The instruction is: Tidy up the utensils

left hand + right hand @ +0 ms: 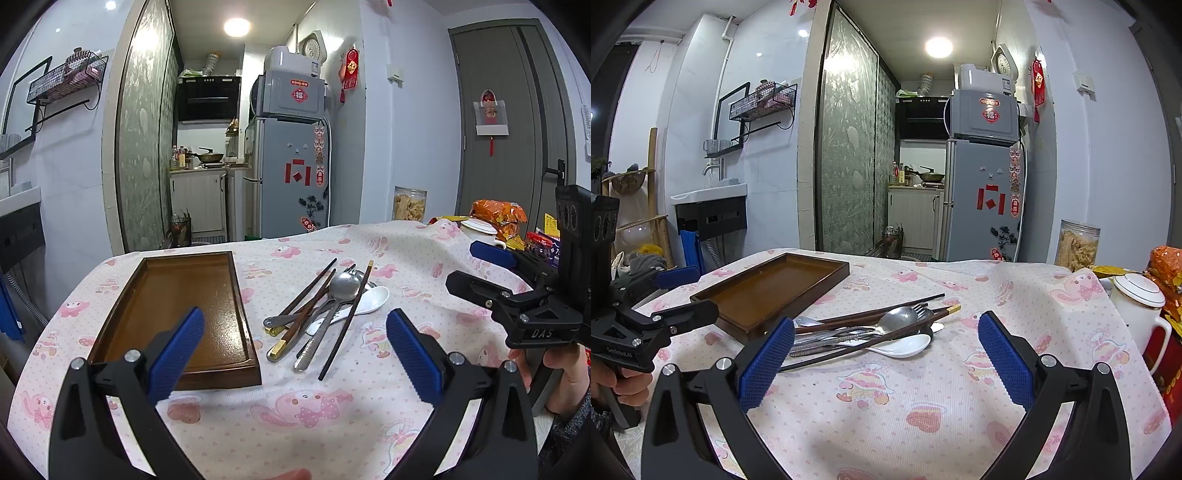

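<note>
Nearest the cameras, the left tool and the right tool both hover above the table with their blue-padded fingers spread wide and nothing between them. Beyond them, on the pink cartoon-print tablecloth, lies the task's material: a crossed heap of utensils just beside the right edge of the brown rectangular wooden tray, which holds nothing. The heap comprises dark wooden chopsticks with gold caps, a white ceramic soup spoon, a steel spoon with a round bowl, and further steel handles whose types cannot be fully told; fork tines show in the right wrist view. In judgement, every piece is light and rigid; the steel is smooth and likely to slip, the ceramic spoon is brittle, and the chopsticks will roll. Best hold is across a mid-handle, starting with an uppermost, overlying piece. Farther off stands a white lidded ceramic mug at the table's right.
</note>
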